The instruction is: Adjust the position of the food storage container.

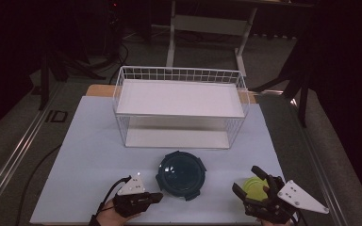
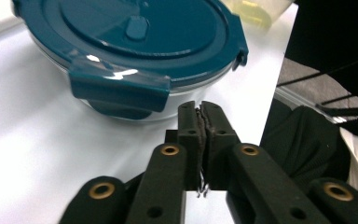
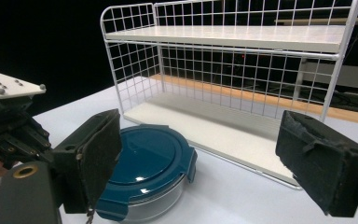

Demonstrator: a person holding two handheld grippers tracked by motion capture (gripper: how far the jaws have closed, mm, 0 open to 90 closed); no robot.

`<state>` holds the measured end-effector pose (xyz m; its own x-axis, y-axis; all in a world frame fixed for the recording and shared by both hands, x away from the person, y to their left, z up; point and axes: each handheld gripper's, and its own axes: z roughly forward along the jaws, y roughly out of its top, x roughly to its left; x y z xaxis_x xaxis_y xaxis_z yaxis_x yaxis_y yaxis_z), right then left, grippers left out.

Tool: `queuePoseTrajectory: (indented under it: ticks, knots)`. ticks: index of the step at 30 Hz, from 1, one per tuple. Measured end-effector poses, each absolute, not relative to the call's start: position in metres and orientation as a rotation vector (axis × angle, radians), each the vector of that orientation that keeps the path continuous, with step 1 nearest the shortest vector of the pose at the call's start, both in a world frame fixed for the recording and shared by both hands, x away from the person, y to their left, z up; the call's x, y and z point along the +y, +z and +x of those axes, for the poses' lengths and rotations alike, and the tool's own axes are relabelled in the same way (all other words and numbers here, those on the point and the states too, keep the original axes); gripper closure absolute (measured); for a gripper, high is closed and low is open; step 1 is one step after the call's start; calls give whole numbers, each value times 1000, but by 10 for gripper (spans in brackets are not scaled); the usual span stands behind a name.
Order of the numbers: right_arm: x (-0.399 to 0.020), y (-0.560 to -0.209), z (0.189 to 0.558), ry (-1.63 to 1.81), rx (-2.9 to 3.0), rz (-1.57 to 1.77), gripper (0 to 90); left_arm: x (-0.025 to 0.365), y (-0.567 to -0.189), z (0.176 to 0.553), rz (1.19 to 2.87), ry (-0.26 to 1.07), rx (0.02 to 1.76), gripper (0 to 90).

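A round clear container with a teal latching lid [image 1: 181, 174] stands at the front middle of the white table [image 1: 89, 141]. My left gripper [image 1: 158, 196] lies low just left of it, pointing at it. In the left gripper view its jaws [image 2: 201, 111] are shut with nothing between them, right in front of the container [image 2: 135, 42] and one of the lid's latch tabs. My right gripper [image 1: 245, 180] stands open at the front right, jaws wide apart [image 3: 200, 158]. A small yellow-green dish [image 1: 256, 187] lies under and between them; I cannot tell if they touch it. The container [image 3: 144, 163] sits left of centre in the right gripper view.
A white wire rack [image 1: 179, 74] with two shelves stands behind the container, its open side facing me; it is also in the right gripper view [image 3: 223, 39]. The yellow-green dish [image 2: 256, 9] lies beyond the container. The table's front edge is close under both hands.
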<state>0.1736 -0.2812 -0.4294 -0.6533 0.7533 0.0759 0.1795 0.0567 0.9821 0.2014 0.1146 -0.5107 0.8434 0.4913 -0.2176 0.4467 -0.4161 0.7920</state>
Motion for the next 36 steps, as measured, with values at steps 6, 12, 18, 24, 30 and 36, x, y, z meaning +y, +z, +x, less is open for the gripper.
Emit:
queuePoseTrajectory:
  ticks: [6, 12, 18, 24, 30, 36]
  knots:
    - [-282, -430, 174, 1635, 1879, 931, 139, 110, -516, 206, 2088, 58, 719, 889]
    - [-283, -431, 174, 1637, 1881, 936, 139, 107, -517, 208, 2083, 63, 732, 889]
    - [-284, -431, 175, 1639, 1884, 937, 139, 105, -516, 208, 2089, 71, 734, 889]
    - [-284, -431, 175, 1641, 1887, 937, 139, 104, -517, 210, 2101, 82, 759, 891]
    - [-283, -432, 175, 1643, 1893, 938, 139, 110, -516, 214, 2093, 101, 797, 891]
    - [-283, -432, 175, 1649, 1892, 937, 139, 113, -517, 219, 2093, 109, 822, 891]
